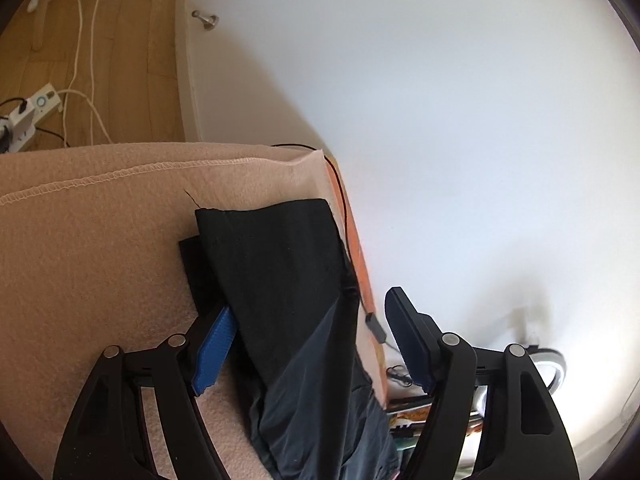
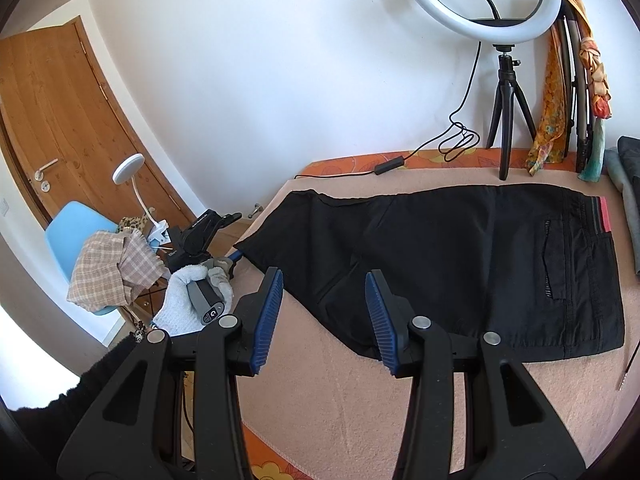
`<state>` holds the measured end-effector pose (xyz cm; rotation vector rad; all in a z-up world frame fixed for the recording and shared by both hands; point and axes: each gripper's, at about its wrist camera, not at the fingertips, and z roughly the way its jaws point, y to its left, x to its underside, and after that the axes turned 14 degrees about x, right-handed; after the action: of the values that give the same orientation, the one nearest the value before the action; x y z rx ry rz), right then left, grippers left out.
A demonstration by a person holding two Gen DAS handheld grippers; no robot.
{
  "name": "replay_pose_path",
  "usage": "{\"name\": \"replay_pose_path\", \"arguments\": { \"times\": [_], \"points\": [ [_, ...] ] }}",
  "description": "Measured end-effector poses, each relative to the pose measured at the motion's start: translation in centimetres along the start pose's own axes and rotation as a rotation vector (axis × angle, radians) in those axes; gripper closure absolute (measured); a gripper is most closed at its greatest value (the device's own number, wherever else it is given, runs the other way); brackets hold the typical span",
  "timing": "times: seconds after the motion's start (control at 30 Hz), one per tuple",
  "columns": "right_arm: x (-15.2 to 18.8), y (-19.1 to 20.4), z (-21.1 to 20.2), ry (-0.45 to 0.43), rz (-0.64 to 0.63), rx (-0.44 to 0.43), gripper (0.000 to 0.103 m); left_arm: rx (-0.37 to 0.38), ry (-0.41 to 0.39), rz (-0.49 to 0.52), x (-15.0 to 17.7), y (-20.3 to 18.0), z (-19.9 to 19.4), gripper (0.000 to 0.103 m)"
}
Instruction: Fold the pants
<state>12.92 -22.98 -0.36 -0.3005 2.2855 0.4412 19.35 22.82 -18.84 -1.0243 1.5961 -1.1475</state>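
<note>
Black pants (image 2: 460, 264) lie flat on a peach blanket (image 2: 360, 400), waistband to the right and legs stretching left. My right gripper (image 2: 324, 316) hovers open over the near edge of the legs, with nothing pinched. A gloved hand (image 2: 192, 300) holds my left gripper (image 2: 236, 258) at the leg ends. In the left wrist view the leg hems (image 1: 280, 264) run between the wide-apart fingers of my left gripper (image 1: 310, 304). Its left pad (image 1: 214, 348) sits at the fabric's edge, and its right pad (image 1: 406, 332) stands clear of the cloth.
A ring light on a tripod (image 2: 504, 92), its cable (image 2: 460, 140) and hanging scarves (image 2: 560, 112) line the back wall. Grey garments (image 2: 628, 184) lie at the right. A blue chair with checked cloth (image 2: 108, 272) and a wooden door (image 2: 48, 120) are left. A power strip (image 1: 32, 114) lies on the floor.
</note>
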Motion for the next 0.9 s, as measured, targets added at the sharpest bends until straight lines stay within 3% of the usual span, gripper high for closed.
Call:
{"name": "replay_pose_path", "arguments": {
  "times": [0.07,0.13,0.17,0.23,0.33,0.63,0.77,0.8,0.83,0.9],
  "points": [
    [0.0,-0.1,0.2,0.001,0.003,0.007,0.058,-0.03,0.06,0.053,0.4,-0.5,1.3,0.039],
    [-0.2,-0.3,0.5,0.003,0.019,0.007,0.058,-0.076,0.073,0.065,0.8,-0.3,2.1,0.065],
    [-0.3,-0.5,0.5,0.004,0.028,0.006,0.058,-0.077,0.06,0.06,0.9,0.2,2.0,0.072],
    [-0.3,-0.6,0.6,0.002,0.034,0.009,0.058,-0.054,0.033,0.015,0.6,1.4,1.8,0.101],
    [-0.3,-0.8,0.4,-0.004,0.025,0.025,0.058,-0.032,-0.046,-0.031,-0.2,2.6,0.3,0.102],
    [-0.6,-3.1,0.4,0.007,0.098,0.033,0.058,0.022,0.008,0.317,0.2,-4.7,-0.6,0.103],
    [-0.6,-3.3,0.0,0.0,0.101,0.036,0.058,-0.026,-0.008,0.187,-0.3,-1.9,-0.9,0.103],
    [-0.6,-3.2,-0.1,-0.003,0.095,0.037,0.058,-0.005,-0.009,0.131,-0.5,-0.8,-1.1,0.103],
    [-0.6,-3.1,-0.3,-0.008,0.086,0.04,0.058,0.015,0.007,0.087,-0.5,0.0,-0.5,0.103],
    [-0.6,-2.8,-0.5,-0.022,0.062,0.058,0.058,-0.023,0.046,0.05,-0.5,0.8,-0.4,0.099]
  ]
}}
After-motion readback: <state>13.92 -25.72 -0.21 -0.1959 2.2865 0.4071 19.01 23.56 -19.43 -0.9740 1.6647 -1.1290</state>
